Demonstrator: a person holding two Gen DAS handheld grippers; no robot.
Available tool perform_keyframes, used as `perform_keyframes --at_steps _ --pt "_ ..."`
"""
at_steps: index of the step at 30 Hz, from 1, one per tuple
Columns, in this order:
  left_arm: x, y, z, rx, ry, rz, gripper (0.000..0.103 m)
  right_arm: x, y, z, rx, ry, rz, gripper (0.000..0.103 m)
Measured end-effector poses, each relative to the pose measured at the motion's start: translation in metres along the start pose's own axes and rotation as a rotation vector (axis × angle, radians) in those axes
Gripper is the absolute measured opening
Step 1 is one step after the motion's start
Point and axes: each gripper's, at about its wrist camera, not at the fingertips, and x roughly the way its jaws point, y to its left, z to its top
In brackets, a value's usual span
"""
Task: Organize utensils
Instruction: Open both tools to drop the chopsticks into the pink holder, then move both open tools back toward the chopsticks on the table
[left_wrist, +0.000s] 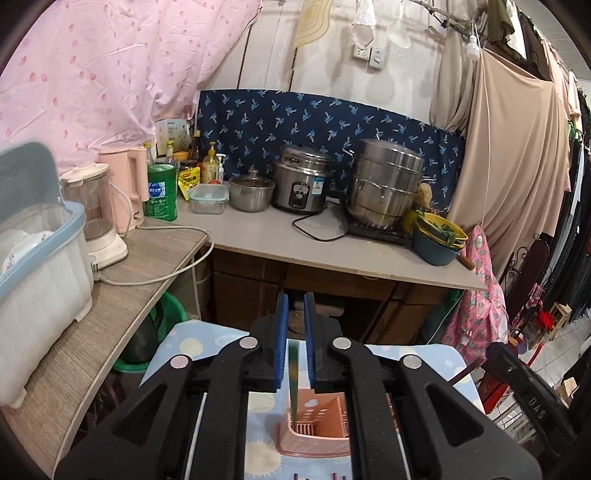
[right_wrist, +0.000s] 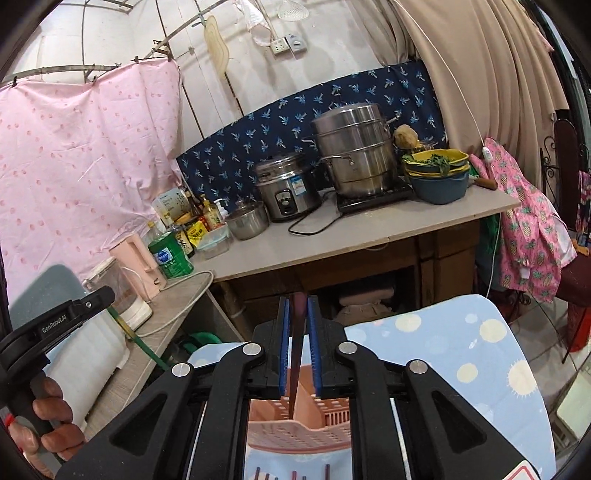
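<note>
A pink slotted utensil holder (left_wrist: 314, 432) (right_wrist: 295, 439) stands on a table with a light blue dotted cloth (left_wrist: 229, 339) (right_wrist: 443, 332), right under both grippers. My left gripper (left_wrist: 295, 306) has its blue pads slightly apart, so it is open. Between them a blurred green stick (left_wrist: 294, 373) hangs loose, its lower end inside the holder. My right gripper (right_wrist: 297, 306) is likewise narrowly open around a dark reddish-brown stick (right_wrist: 295, 369), which reaches down into the holder. Tips of several more sticks (right_wrist: 291, 474) show at the bottom edge.
A wooden counter (left_wrist: 332, 254) ahead carries a rice cooker (left_wrist: 301, 184), a steel steamer pot (left_wrist: 384, 184), stacked bowls (left_wrist: 439, 240) and bottles. On a side shelf at left stand a lidded dish box (left_wrist: 40, 266), a blender (left_wrist: 96, 221) and a cord. A hand (right_wrist: 48, 435) holds the left gripper.
</note>
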Motion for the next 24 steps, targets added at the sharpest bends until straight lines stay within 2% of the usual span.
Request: perform_keyframes --at_steps 1,3,5,8,13,15,24 --pt "-0.001 0.003 -0.002 -0.002 0.003 0.002 0.018 -0.002 -0.002 -0.003 0.0 -0.006 -0.003 0.016" --pt "-0.008 0.007 -0.006 -0.007 -0.002 0.004 0.044 -0.015 -0.004 -0.003 0.0 -0.034 -0.009 0.03" --pt "-0.019 0.011 -0.01 0.0 -0.019 0.014 0.055 -0.033 -0.004 -0.005 -0.015 -0.063 -0.021 0.038" --pt "-0.041 0.014 -0.019 0.026 -0.025 0.023 0.064 -0.061 -0.003 -0.015 -0.038 -0.073 -0.021 0.044" --pt "-0.08 0.021 -0.05 0.059 0.01 0.038 0.069 -0.099 -0.007 -0.046 -0.06 -0.018 -0.009 0.049" --pt "-0.092 0.024 -0.067 0.071 0.03 0.046 0.073 -0.112 -0.008 -0.066 -0.067 0.017 -0.015 0.05" --pt "-0.127 0.039 -0.165 0.135 0.151 0.106 0.073 -0.142 -0.016 -0.176 -0.123 0.184 -0.118 0.052"
